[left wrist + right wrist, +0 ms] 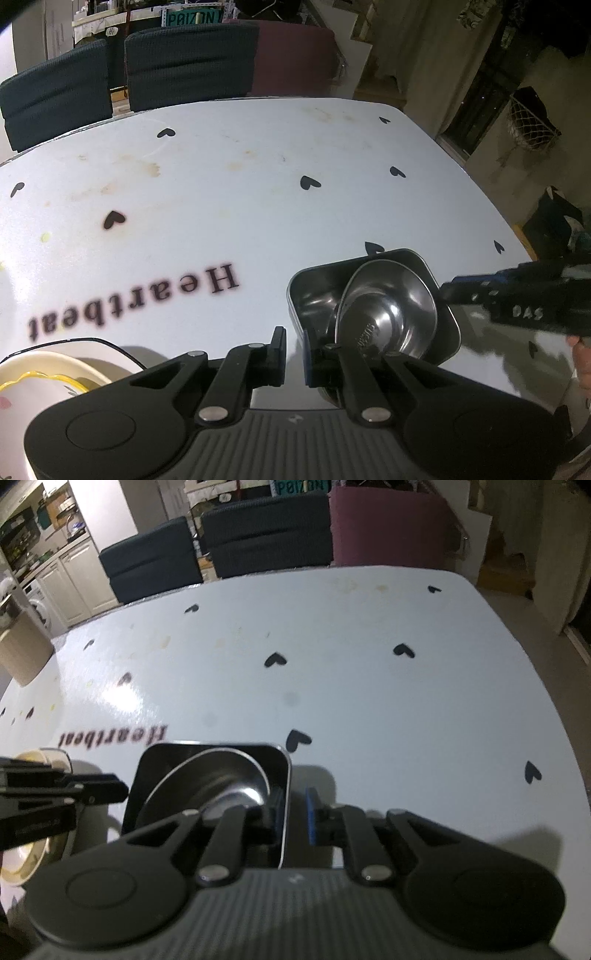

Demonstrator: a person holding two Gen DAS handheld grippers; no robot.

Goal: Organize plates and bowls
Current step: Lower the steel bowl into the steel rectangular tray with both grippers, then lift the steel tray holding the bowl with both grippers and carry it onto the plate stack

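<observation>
A square steel tray [314, 291] sits on the near part of the white table [258, 206], right of the printed word "Heartbeat" and among black heart marks. A round steel bowl [391, 306] leans tilted inside the tray, its rim resting against the far wall; a 2nd round rim seems to show behind it, but I cannot tell if that is a separate piece. The left gripper [294, 350] is at the tray's left wall near the front corner, jaws drawn nearly together with only a thin strip of table showing between them. The rim runs down behind its right finger [314, 362], and I cannot tell whether any metal is pinched. The right gripper [294, 816] straddles the tray's right wall: 1 finger [273, 812] is inside the tray and the blue-padded finger [314, 819] is outside. A sliver of table shows between that pad and the wall, so the hold is loose, not clenched. Left of the tray, at the near edge, a white dish [92, 354] holds a yellow-rimmed scalloped dish [44, 380]. 2 dark chairs [188, 62] stand at the table's far side.
</observation>
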